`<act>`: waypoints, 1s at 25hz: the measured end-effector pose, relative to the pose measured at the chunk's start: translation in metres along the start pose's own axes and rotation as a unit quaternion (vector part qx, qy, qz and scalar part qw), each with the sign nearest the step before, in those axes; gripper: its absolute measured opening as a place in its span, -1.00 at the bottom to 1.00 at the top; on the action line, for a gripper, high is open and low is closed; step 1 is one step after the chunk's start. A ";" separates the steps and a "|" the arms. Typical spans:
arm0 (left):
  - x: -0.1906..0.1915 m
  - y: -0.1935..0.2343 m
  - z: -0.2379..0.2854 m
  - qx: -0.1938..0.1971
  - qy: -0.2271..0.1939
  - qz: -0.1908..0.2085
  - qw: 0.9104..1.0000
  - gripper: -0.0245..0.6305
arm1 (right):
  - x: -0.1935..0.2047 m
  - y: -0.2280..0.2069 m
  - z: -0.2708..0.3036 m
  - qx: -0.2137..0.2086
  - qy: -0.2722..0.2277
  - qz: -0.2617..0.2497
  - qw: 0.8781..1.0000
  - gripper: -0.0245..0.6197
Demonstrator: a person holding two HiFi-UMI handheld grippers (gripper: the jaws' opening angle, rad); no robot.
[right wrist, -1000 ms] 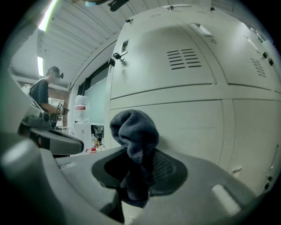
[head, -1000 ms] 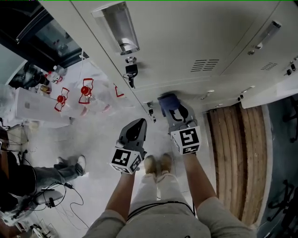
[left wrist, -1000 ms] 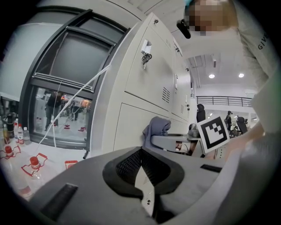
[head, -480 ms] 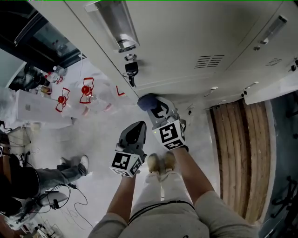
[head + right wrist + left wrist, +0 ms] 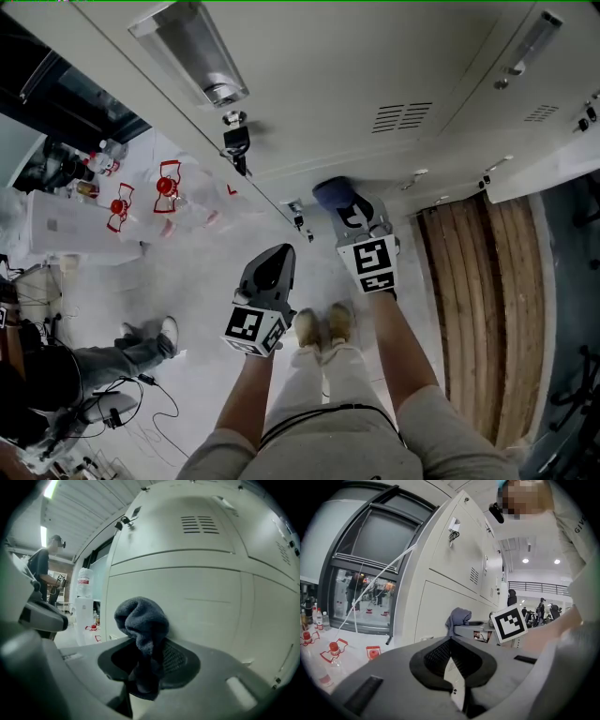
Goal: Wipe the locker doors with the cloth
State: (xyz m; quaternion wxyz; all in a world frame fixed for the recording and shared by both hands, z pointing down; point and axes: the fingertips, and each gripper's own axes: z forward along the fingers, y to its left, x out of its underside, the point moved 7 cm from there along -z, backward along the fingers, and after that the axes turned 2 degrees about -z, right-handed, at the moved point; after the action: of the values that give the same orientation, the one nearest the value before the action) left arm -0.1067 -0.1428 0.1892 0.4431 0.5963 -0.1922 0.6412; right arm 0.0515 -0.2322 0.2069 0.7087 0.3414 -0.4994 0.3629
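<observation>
My right gripper (image 5: pixel 345 212) is shut on a bunched grey-blue cloth (image 5: pixel 333 194), which is pressed against the lower beige locker door (image 5: pixel 309 173). In the right gripper view the cloth (image 5: pixel 142 619) bulges out of the jaws of the right gripper (image 5: pixel 145 645) and touches the door panel (image 5: pixel 197 602). The left gripper (image 5: pixel 278 253) hangs lower and to the left, away from the lockers, shut with nothing in it. From the left gripper view, its closed jaws (image 5: pixel 450 641) point toward the lockers (image 5: pixel 440 602), with the cloth (image 5: pixel 457 618) beyond them.
A key bunch (image 5: pixel 234 147) hangs from an upper door lock. Bottles with red labels (image 5: pixel 167 187) stand on the floor at left. Wooden planks (image 5: pixel 478 309) lie at right. A person's legs (image 5: pixel 112 352) and cables occupy the lower left. My own feet (image 5: pixel 321 328) are below the grippers.
The right gripper swept the cloth left along the lower door, then back to the right. The left gripper has stayed in place.
</observation>
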 end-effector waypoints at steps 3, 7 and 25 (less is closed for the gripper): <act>0.003 -0.005 0.003 0.005 0.004 0.002 1.000 -0.93 | 0.009 -0.025 -0.010 0.025 0.010 0.003 1.000 -0.55; 0.007 -0.010 0.006 0.011 0.006 0.003 1.000 -0.93 | 0.017 -0.050 -0.020 0.047 0.019 -0.004 0.999 -0.54; 0.031 0.032 0.013 -0.009 -0.013 0.050 0.999 -0.93 | 0.038 -0.026 -0.024 0.054 -0.061 -0.002 0.997 -0.57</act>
State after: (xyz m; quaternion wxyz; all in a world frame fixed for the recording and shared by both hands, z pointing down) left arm -0.1211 -0.1592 0.2304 0.4131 0.5903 -0.2333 0.6530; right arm 0.0937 -0.2187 0.2340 0.6583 0.4018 -0.5208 0.3660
